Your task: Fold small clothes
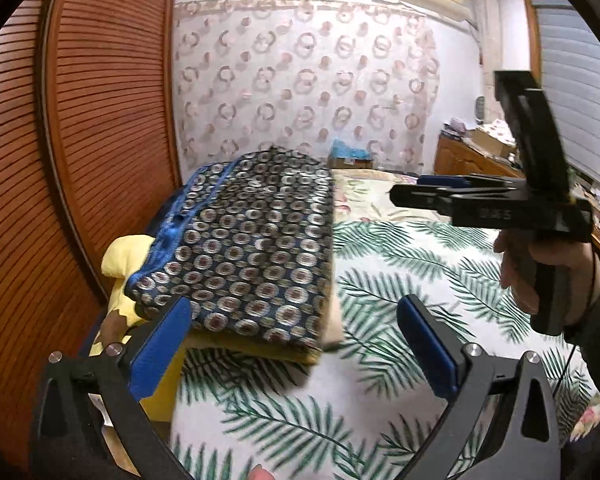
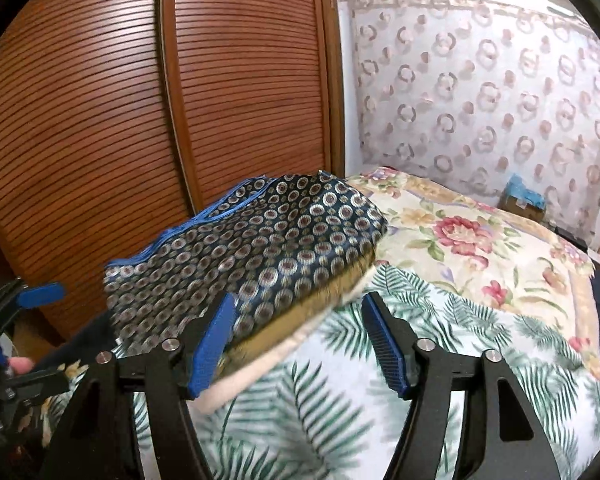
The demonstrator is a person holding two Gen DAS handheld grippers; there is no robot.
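My left gripper (image 1: 293,344) is spread wide, nothing btwn the blue pads (image 1: 161,354); only the palm-leaf sheet (image 1: 412,264) shows in the gap. Right gripper (image 2: 300,344) is partly spread, also empty. In the left wrist view I see it from the side, held in a hand (image 1: 548,264) off to the right, above the sheet.

Folded clothes sit as a stack on the bed near the slatted wooden doors (image 2: 99,120). Top piece is a navy cloth w/ circle print (image 1: 251,240) and blue trim, lying on a mustard layer (image 2: 300,312) and a pale cream layer (image 2: 259,372). Left pad is just in front of the stack's near corner; can't tell if it touches. A yellow item (image 1: 119,260) pokes out on the stack's left side. Floral quilt (image 2: 480,240) lies beyond the sheet, patterned curtain (image 1: 300,80) behind.
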